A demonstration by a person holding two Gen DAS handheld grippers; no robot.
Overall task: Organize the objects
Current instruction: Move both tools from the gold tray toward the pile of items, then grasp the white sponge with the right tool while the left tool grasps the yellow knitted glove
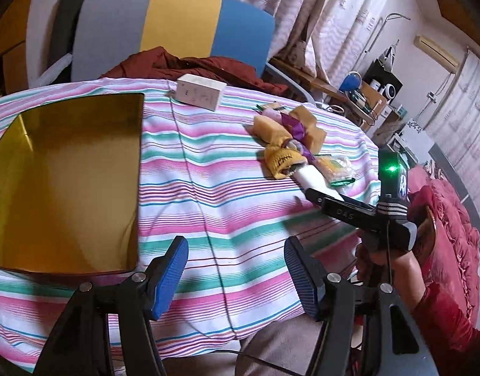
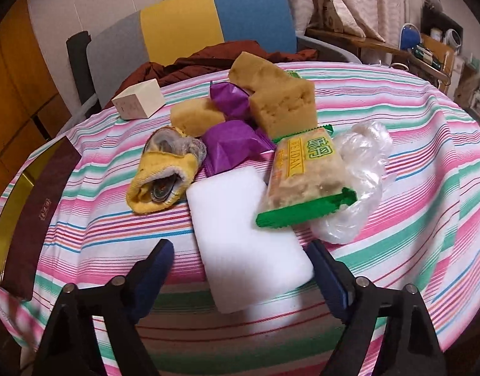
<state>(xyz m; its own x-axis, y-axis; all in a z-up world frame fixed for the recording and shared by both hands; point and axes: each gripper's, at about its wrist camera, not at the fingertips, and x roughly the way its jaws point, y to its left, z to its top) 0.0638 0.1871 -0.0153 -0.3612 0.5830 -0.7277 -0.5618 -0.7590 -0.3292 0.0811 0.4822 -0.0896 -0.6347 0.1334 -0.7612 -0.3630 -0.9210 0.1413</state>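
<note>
The gold-lined box (image 1: 67, 185) at the left of the left wrist view was bare inside, so nothing appeared sorted yet. The pile sat mid-frame in the right view, where the right gripper (image 2: 240, 269) straddled the white foam block (image 2: 246, 241), jaws wide, neither visibly pressing. The left gripper (image 1: 236, 269) hung part-open, holding nothing.

Gold box (image 1: 64, 188) cut off at left edge, small print on white carton (image 1: 200, 95) too tiny to read, purple wrappers (image 2: 230, 144) partly buried under sponges (image 2: 274, 97), shelf clutter (image 1: 374, 91) blurred.
</note>
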